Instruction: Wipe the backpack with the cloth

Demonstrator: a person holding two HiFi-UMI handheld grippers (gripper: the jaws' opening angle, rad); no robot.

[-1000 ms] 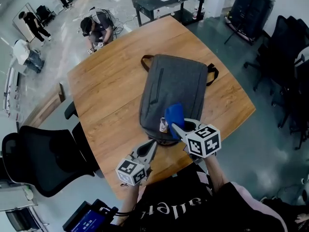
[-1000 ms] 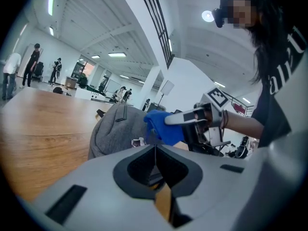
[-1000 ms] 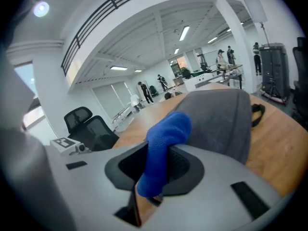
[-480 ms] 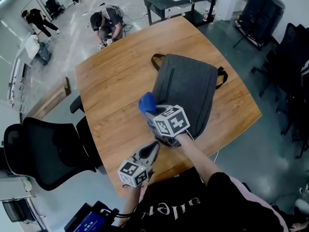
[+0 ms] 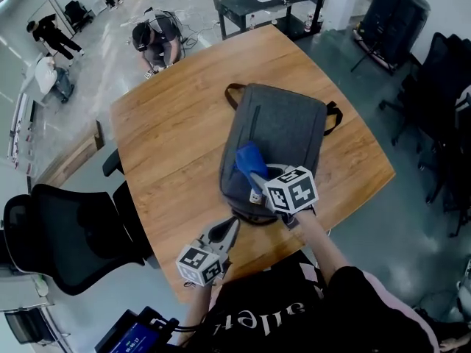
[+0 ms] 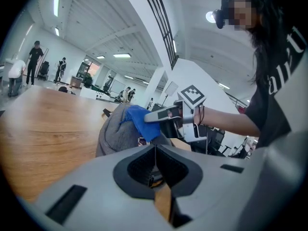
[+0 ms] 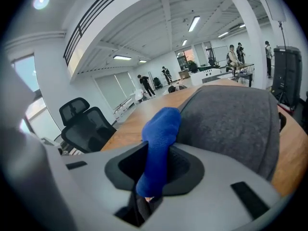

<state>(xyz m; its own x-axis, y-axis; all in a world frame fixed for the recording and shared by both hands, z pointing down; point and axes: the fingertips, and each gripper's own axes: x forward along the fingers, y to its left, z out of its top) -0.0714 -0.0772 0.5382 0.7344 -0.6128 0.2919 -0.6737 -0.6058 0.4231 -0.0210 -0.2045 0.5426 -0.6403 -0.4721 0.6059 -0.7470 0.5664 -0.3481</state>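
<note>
A grey backpack lies flat on the wooden table, with its brown handle toward the far side. My right gripper is shut on a blue cloth, and the cloth rests on the backpack's near left part. In the right gripper view the blue cloth sticks out between the jaws, with the backpack just behind it. My left gripper hovers at the table's near edge, shut and holding nothing. In the left gripper view the backpack and the cloth lie ahead.
A black office chair stands left of the table. More dark chairs are at the right. A dark side table stands beyond the far corner. A person crouches on the floor near the far left corner.
My right gripper has swung the cloth from the backpack's left edge, partly over the wood, back right onto the backpack's near part. The left gripper has stayed put.
</note>
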